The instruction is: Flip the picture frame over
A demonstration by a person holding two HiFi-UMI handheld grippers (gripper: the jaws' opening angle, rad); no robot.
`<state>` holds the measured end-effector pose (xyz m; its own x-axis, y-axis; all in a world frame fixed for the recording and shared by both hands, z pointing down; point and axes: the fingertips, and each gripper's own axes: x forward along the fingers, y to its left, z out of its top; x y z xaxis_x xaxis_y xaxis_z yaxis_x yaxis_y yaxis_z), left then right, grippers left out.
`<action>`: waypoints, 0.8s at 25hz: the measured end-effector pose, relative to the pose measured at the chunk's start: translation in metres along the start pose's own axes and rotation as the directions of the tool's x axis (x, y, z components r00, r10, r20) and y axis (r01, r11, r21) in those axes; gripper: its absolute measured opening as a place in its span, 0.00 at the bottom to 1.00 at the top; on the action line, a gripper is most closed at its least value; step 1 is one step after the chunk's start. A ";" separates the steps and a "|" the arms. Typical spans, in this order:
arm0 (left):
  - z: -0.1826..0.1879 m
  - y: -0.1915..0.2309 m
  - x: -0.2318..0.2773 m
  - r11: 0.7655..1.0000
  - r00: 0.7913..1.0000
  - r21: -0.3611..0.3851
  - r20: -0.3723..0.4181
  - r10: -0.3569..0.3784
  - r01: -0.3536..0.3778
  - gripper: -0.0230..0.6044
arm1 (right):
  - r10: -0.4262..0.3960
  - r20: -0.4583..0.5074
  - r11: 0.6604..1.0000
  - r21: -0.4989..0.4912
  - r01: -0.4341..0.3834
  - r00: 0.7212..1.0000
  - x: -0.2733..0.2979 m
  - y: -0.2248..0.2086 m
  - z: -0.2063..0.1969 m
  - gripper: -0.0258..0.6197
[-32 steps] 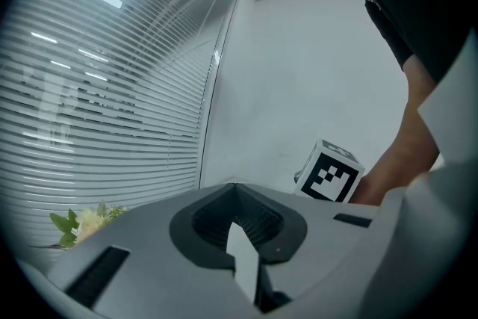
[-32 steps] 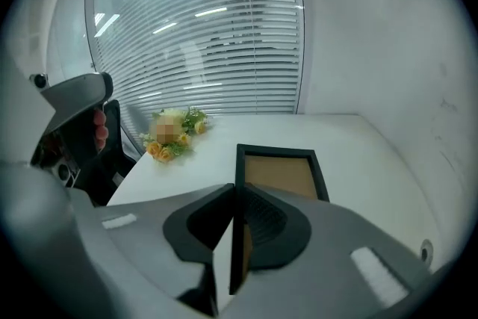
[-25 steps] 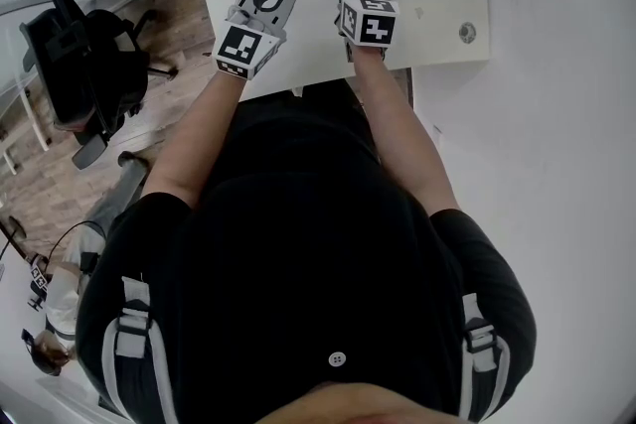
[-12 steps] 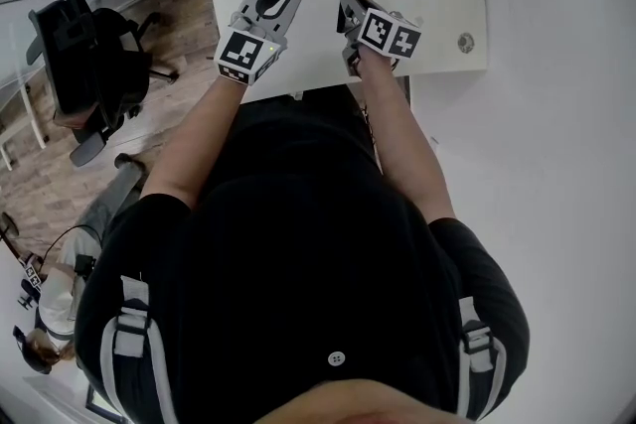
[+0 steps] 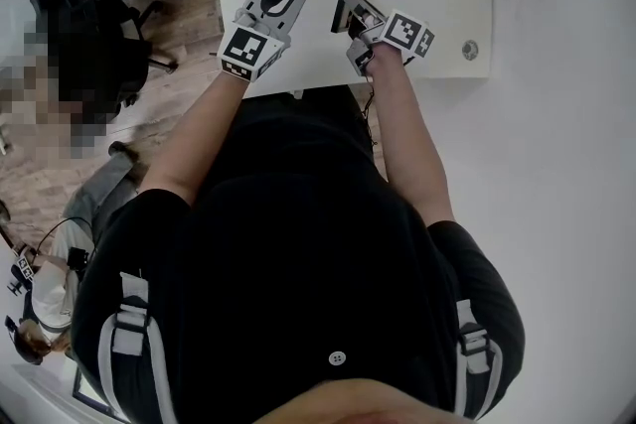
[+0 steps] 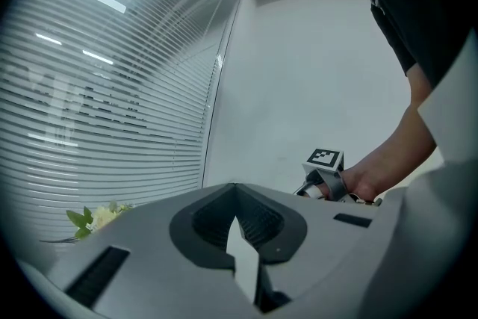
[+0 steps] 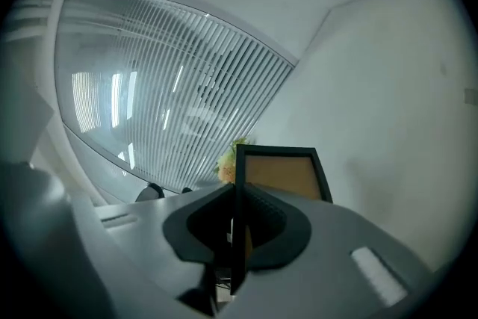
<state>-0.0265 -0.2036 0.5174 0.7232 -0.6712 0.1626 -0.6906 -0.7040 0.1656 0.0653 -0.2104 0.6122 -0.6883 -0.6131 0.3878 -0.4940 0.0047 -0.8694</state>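
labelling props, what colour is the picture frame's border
The picture frame has a black border around a tan panel; it shows best in the right gripper view.

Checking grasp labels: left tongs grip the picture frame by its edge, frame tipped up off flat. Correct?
Not the left. The right tongs are shut on the picture frame at its edge, as the right gripper view shows. The left tongs are shut with nothing between them. The frame is tipped up off flat, as you said.

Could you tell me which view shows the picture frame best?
The right gripper view: the picture frame, black border and tan panel clear, sits clamped edgewise in the jaws. The head view shows it small and tilted; the left gripper view misses it.
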 end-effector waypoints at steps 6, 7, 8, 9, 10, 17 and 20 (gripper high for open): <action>-0.012 0.011 -0.001 1.000 1.000 -0.016 -0.002 0.009 -0.009 0.04 | 0.121 -0.072 0.990 0.085 -0.115 0.990 0.019 0.004 -0.015 0.12; -0.013 0.011 -0.002 1.000 1.000 -0.019 -0.002 0.010 -0.010 0.04 | 0.139 -0.085 0.987 0.096 -0.130 0.987 0.021 0.005 -0.019 0.12; -0.015 0.011 -0.003 1.000 1.000 -0.021 -0.002 0.011 -0.011 0.04 | 0.152 -0.096 0.984 0.105 -0.142 0.984 0.022 0.006 -0.023 0.12; -0.016 0.011 -0.004 1.000 1.000 -0.023 -0.003 0.012 -0.012 0.04 | 0.163 -0.105 0.982 0.113 -0.151 0.981 0.024 0.006 -0.026 0.12; -0.017 0.012 -0.004 1.000 1.000 -0.024 -0.003 0.013 -0.013 0.04 | 0.173 -0.115 0.980 0.121 -0.159 0.978 0.025 0.006 -0.028 0.12; -0.021 0.016 -0.004 0.999 1.000 -0.028 -0.013 0.018 -0.018 0.04 | 0.266 -0.158 0.953 0.188 -0.236 0.951 0.034 0.011 -0.039 0.12; -0.021 0.018 -0.004 0.999 1.000 -0.030 -0.014 0.020 -0.020 0.04 | 0.289 -0.179 0.948 0.190 -0.255 0.940 0.035 0.008 -0.042 0.12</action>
<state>-0.0419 -0.2092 0.5407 0.7092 -0.6818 0.1793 -0.7049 -0.6831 0.1909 0.0146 -0.1987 0.6316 -0.8853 -0.4335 0.1685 -0.1922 0.0110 -0.9813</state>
